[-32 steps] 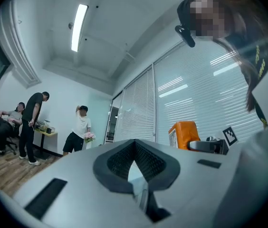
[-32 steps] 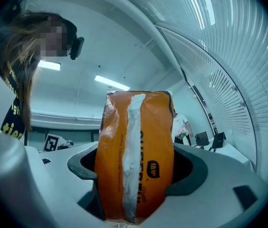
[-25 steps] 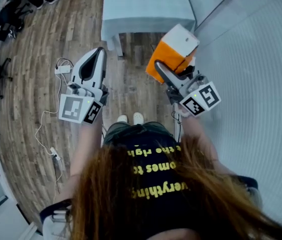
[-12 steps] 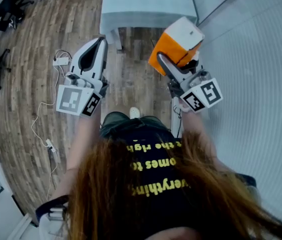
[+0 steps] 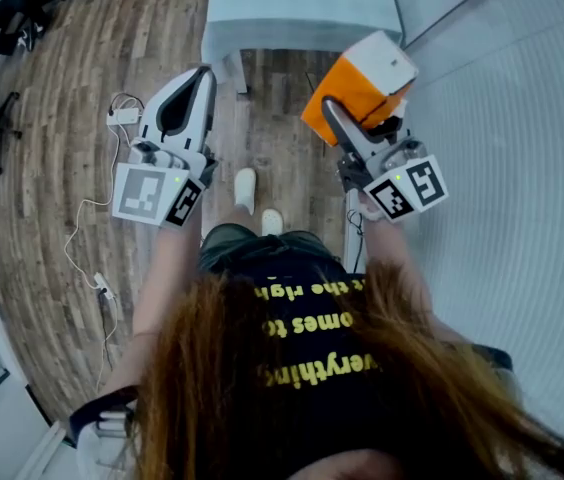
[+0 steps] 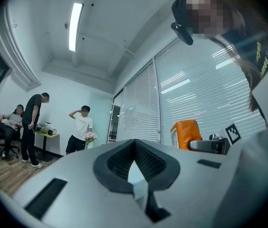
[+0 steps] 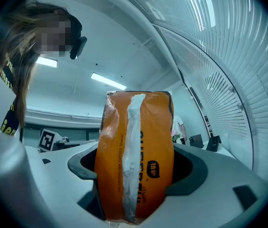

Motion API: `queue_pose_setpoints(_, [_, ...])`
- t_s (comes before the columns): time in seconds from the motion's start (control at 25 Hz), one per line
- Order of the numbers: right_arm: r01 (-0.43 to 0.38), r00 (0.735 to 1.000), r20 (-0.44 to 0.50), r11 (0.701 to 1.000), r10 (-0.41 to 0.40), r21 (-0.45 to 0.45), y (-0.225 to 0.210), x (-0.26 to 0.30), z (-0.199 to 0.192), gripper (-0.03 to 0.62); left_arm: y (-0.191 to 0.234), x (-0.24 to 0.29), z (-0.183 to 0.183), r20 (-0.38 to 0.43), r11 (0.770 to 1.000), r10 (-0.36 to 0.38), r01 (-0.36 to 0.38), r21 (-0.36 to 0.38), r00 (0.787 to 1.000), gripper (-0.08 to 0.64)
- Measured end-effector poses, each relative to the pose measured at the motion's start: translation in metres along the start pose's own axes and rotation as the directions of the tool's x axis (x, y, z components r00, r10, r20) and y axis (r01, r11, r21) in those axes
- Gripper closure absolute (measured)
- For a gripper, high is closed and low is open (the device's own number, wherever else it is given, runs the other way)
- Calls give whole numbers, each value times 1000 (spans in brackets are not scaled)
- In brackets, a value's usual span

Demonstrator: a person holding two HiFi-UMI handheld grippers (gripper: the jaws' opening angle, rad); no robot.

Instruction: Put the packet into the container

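Here the one orange packet stands upright, pinched between the jaws of the right gripper. It is held clear of the floor, likely for carrying toward the single table ahead. No container shows. The left gripper, second of two, has its jaws drawn together on nothing, seemingly idle.

Wooden floor: corded adapter, draped table
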State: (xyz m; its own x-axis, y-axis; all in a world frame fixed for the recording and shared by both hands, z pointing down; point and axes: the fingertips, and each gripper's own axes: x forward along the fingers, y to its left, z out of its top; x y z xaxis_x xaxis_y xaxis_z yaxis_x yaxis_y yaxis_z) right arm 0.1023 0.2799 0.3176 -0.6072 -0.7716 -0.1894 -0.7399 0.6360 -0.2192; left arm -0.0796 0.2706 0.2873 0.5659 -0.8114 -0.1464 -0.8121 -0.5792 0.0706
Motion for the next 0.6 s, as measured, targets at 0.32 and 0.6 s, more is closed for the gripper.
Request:
queue_pose_setpoints(0.32, [15,1000,6,999,-15,-41,-11,52,-6,209,49,32,-3,32,1000,-23,23,-10,999,558])
queue_pose_setpoints(0.6, [52,999,16,998,-52,-43,-28,113,-12,209,106,65,-3,34,998,-52,53,-19,998,558])
